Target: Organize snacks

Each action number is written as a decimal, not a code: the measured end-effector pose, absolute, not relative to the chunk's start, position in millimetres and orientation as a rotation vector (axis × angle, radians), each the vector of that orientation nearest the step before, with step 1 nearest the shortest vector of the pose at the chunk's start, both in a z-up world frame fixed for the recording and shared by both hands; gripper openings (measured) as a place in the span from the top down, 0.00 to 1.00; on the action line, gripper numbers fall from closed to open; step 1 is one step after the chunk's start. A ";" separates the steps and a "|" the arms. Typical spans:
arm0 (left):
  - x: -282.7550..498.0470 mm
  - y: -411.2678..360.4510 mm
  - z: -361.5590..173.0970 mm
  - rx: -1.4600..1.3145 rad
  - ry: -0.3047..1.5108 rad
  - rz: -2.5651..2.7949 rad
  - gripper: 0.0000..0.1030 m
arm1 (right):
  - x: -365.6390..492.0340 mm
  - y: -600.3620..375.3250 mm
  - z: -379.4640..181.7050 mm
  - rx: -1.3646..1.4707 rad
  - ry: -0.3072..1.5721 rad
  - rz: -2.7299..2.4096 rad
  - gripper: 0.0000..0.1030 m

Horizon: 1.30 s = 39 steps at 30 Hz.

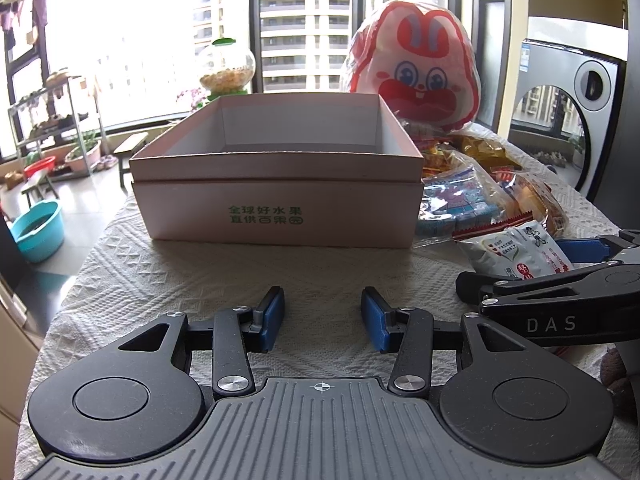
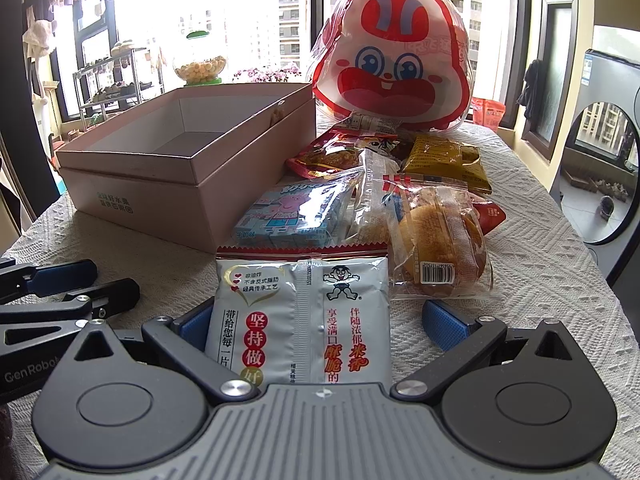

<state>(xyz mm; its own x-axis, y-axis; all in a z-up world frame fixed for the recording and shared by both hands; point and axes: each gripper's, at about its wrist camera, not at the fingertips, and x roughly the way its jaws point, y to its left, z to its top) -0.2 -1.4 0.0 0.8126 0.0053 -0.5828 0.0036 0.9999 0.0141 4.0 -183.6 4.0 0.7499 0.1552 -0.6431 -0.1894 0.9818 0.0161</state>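
An open, empty pink cardboard box [image 1: 276, 208] [image 2: 160, 184] stands on the white textured tablecloth. To its right lies a heap of snacks. It includes a blue cartoon-pig pack [image 2: 288, 212], a wrapped bread bun [image 2: 440, 248], a yellow packet [image 2: 444, 160] and a red packet [image 2: 328, 160]. A white rice cracker packet [image 2: 300, 320] [image 1: 516, 256] lies flat at the front of the heap. My right gripper [image 2: 320, 324] [image 1: 510, 266] is open around it, with a gap at the right pad. My left gripper [image 1: 323, 316] [image 2: 114, 278] is open over bare cloth in front of the box, holding nothing.
A big red-and-white rabbit-shaped bag [image 2: 390, 68] [image 1: 416, 68] stands upright behind the heap. A candy jar [image 1: 226, 68] sits beyond the box by the window. A washing machine [image 1: 576, 112] is close to the table's right edge. The floor drops away on the left.
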 end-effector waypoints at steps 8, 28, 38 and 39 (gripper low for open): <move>0.5 -1.8 -0.3 0.017 0.623 0.002 0.52 | 3.7 -184.3 3.0 -0.046 0.697 0.193 0.00; 1.2 -1.8 0.2 0.016 0.624 0.002 0.52 | 3.9 -183.0 3.8 -0.052 0.699 0.190 0.00; 2.3 -3.7 0.6 0.015 0.627 0.009 0.52 | 11.4 -192.7 12.0 -0.119 0.805 0.333 0.00; 2.1 -0.8 1.8 -0.016 0.633 0.010 0.54 | 12.0 -194.6 13.1 -0.131 0.818 0.356 0.00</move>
<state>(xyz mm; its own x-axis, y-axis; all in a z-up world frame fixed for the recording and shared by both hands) 2.1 -0.8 1.8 0.8061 0.0046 -0.5917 -0.0147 0.9998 -0.0122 12.0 -194.6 13.1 0.6284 0.2595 -0.7333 -0.3599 0.9328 0.0216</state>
